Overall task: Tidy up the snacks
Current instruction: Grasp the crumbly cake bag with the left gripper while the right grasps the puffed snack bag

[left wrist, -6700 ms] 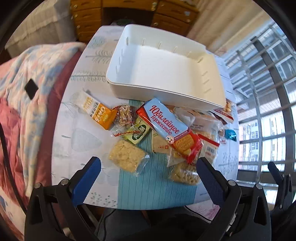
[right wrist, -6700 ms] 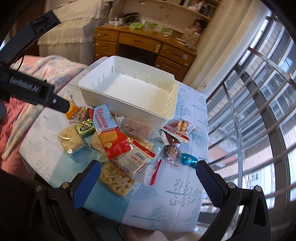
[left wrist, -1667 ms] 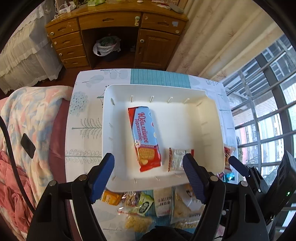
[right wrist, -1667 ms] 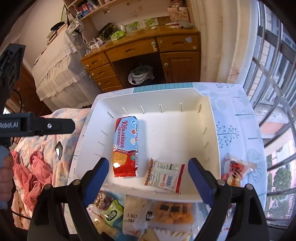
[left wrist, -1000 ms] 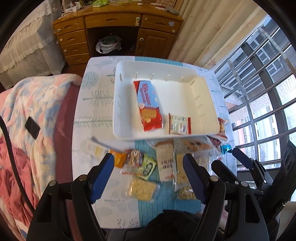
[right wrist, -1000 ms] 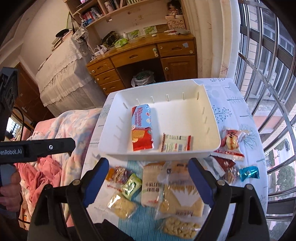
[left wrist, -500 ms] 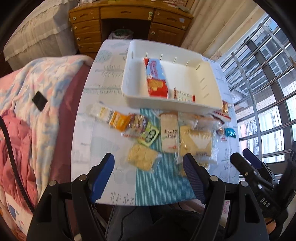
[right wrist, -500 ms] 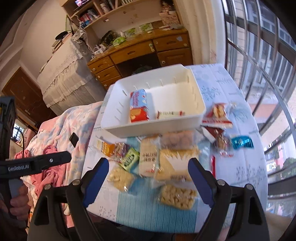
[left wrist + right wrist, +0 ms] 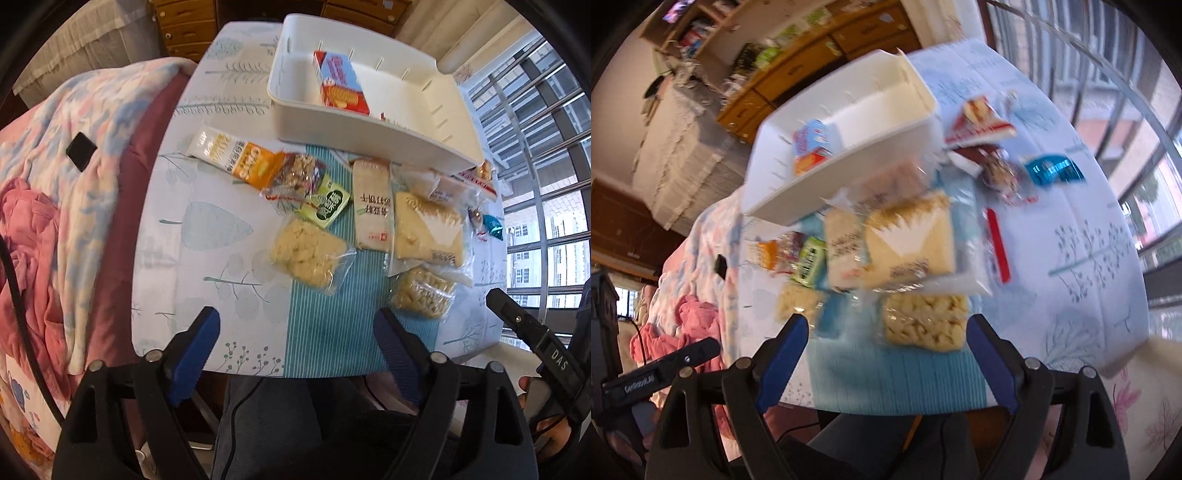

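Here, the left gripper (image 9: 297, 328) hung above the near edge of the table covered with a white cloth printed with teal leaves (image 9: 207, 229). Its blue-padded jaws were widening, with nothing between them. The right gripper (image 9: 884, 338) stood with its jaws wide apart and likewise empty, over the same near edge.

The white rectangular plastic bin (image 9: 424, 136) sat at the far side of the table. A red-and-blue biscuit packet (image 9: 341, 86) lay inside it, toward the left wall.

The remaining snacks lay on the cloth in front of the bin:
- an orange-and-white wrapped bar (image 9: 236, 157), farthest left;
- a small green sachet (image 9: 327, 205) beside it;
- a clear bag of pale puffed pieces (image 9: 308, 254), nearest the left gripper;
- a tall beige packet with dark lettering (image 9: 371, 201);
- a clear bag of yellow crackers (image 9: 912, 242);
- a clear bag of pale round bites (image 9: 925, 325), just ahead of the right gripper;
- a blue foil sweet (image 9: 1052, 170), toward the right edge.

The right wrist view was blurred.
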`<state>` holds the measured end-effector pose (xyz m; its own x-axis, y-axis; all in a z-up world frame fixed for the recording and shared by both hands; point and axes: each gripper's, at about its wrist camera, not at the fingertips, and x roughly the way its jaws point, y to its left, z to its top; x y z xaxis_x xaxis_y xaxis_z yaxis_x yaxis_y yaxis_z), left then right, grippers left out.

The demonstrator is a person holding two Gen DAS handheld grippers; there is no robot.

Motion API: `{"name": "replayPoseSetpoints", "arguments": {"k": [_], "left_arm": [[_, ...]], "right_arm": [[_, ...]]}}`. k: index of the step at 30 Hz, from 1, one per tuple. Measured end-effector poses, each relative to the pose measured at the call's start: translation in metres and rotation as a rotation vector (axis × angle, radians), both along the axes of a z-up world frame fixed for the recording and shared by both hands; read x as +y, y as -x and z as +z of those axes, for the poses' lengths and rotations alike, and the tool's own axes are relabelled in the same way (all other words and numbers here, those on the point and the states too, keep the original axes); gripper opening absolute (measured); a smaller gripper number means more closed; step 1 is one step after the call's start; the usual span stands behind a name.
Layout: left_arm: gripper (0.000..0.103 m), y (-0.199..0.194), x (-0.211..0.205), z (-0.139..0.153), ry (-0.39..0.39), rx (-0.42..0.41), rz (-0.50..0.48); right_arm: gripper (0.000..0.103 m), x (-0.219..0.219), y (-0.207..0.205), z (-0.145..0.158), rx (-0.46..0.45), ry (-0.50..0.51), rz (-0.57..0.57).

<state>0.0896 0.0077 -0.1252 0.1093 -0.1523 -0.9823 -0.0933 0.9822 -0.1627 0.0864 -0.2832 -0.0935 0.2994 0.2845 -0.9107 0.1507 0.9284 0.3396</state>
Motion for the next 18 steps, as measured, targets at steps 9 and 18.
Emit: {"name": "replayPoseSetpoints", "arguments": {"k": [9, 18], "left_arm": [[0.092, -0.021, -0.016, -0.044, -0.016, 0.087, -0.09], [0.093, -0.05, -0.038, -0.088, -0.063, 0.125, -0.196]], "right_arm": [[0.099, -0.018, -0.003, -0.045, 0.204, -0.042, -0.135], [0.103, -0.01, -0.005, -0.086, 0.357, -0.021, -0.197]]}}
